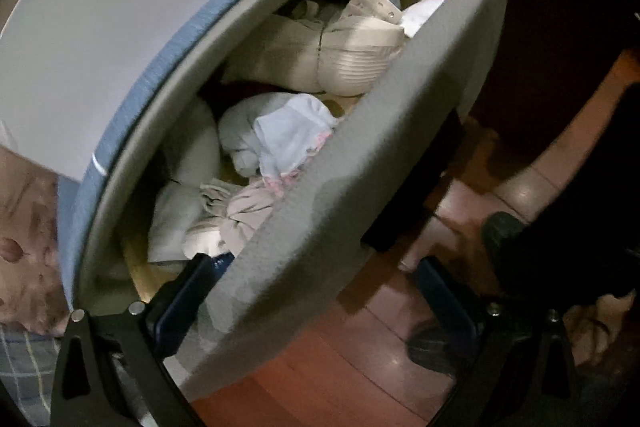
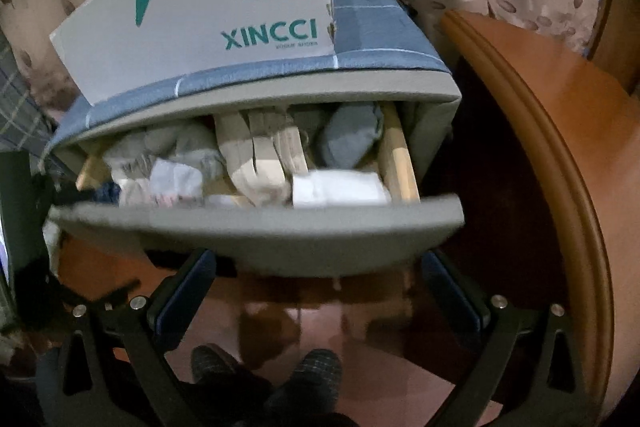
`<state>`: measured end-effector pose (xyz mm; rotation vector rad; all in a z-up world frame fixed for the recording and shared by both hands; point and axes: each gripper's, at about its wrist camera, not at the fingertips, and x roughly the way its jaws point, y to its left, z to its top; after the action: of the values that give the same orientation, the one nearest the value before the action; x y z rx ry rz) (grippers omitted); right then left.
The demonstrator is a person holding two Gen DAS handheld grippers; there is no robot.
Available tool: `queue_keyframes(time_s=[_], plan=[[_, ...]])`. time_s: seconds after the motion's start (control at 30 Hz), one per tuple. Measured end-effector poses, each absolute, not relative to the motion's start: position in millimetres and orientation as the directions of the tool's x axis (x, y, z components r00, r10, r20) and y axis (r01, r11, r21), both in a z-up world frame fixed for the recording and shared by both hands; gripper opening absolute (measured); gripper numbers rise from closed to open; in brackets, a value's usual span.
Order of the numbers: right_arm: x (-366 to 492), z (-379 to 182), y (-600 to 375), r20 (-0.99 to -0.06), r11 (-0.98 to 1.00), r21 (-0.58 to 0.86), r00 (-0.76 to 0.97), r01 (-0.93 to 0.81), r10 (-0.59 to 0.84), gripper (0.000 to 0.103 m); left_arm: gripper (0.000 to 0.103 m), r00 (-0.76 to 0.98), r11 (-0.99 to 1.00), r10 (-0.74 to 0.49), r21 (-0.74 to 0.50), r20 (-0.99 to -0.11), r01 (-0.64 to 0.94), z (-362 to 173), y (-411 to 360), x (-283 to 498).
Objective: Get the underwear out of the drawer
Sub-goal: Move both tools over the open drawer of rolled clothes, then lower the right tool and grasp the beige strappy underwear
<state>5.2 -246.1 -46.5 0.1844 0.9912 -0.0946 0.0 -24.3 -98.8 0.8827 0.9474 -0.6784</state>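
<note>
Left wrist view first: my left tool point(image 1: 316, 287) has its fingers spread wide and empty, straddling the grey front panel of the drawer point(image 1: 340, 187). One finger point(image 1: 188, 299) sits inside the near corner of the drawer, just beside the clothes; the other hangs outside over the wooden floor point(image 1: 320, 367). The drawer is pulled out and full. The underwear point(image 1: 292, 139), a pale crumpled piece with pink trim, lies straight ahead of that inner finger, pressed against the front panel around the middle of the drawer. A beige bra point(image 1: 340, 55) lies beyond it toward the far corner. The pile runs along the front panel, so I judge the reach goes forward along that panel.

Right wrist view: my right tool point(image 2: 320, 287) is also spread apart and holds nothing. It hangs outside the drawer, below the front panel and well apart from the clothes. From here the underwear point(image 2: 176, 181) sits toward the left end, behind the front edge. A white shoe box point(image 2: 208, 23) rests on top of the cabinet.

I judge the left tool is nearer and better placed for the pick.
</note>
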Motion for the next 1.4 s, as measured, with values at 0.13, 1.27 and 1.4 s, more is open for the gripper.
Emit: queue_keyframes(time_s=[0.13, 1.27, 1.4], plan=[[5.3, -36.1, -250.7, -0.833, 0.984, 0.138, 0.551, 0.112, 0.053, 0.102, 0.103, 0.372, 0.463, -0.103, 0.287, -0.923, 0.839, -96.8, -22.1, -13.9], [71.6, -48.3, -232.0, -0.937, 0.984, 0.168, 0.302, -0.054, 0.176, 0.101, 0.102, 0.303, 0.886, -0.301, -0.148, -0.904, 0.439, -14.0, 34.2, 17.8], [87.8, -60.3, -215.4, -0.954, 0.988, 0.116, 0.266, -0.099, 0.138, 0.096, 0.102, 0.36, 0.922, -0.262, -0.122, -0.896, 0.368, -5.9, 45.6, 31.8]])
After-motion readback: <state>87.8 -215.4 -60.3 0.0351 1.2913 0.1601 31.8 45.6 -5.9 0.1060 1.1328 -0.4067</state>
